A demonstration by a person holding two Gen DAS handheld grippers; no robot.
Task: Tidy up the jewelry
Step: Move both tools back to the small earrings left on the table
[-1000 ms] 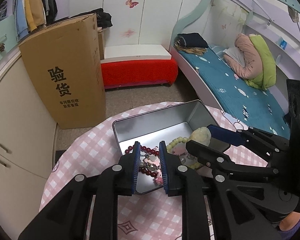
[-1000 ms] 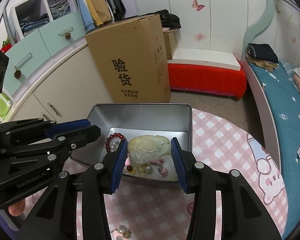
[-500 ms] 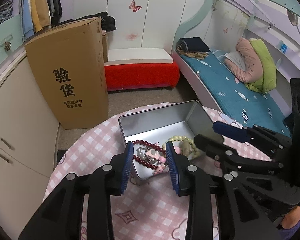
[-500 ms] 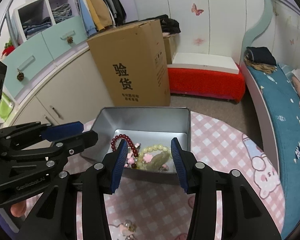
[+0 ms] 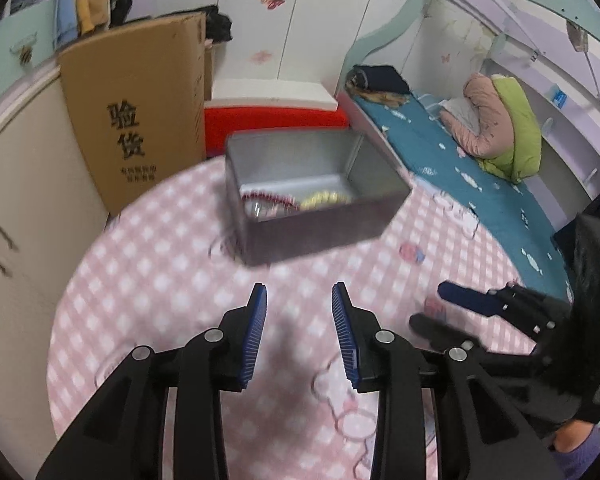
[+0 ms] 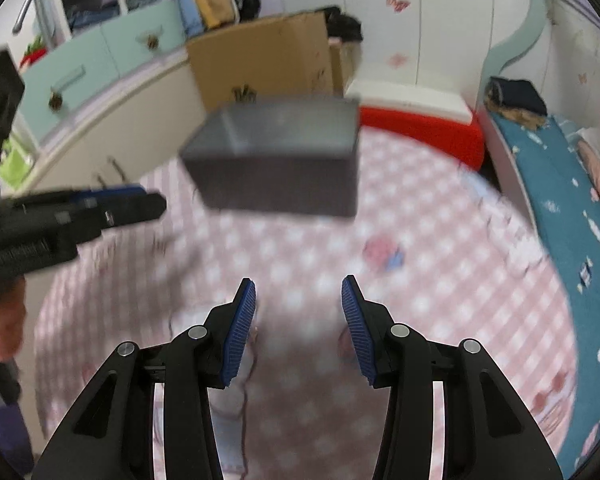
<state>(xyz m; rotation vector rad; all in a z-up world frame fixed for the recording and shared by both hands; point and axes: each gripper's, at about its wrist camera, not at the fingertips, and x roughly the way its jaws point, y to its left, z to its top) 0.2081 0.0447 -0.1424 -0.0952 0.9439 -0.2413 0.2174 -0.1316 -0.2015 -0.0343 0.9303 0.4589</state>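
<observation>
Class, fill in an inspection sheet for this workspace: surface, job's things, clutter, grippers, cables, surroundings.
Surface: round table under a pink checked cloth.
Job's things: open metal tin holding red beads and pale beads.
Clutter: nothing seen.
Grippers: left gripper has just been opening, nothing between its jaws; right gripper open, empty.
Cables: nothing seen.
Surroundings: cardboard box, red bench, bed.

Each camera sits just behind its own claw and looks forward and steeply down along the two fingers, close above the pink checked tabletop (image 5: 148, 280). Both views share the metal tin (image 5: 316, 220) ahead, the cardboard box (image 6: 268, 56) and the bed (image 5: 460, 168). The left view catches the right claw (image 5: 432, 308) at its right edge; the right view catches the left claw (image 6: 148, 200) at its left.
</observation>
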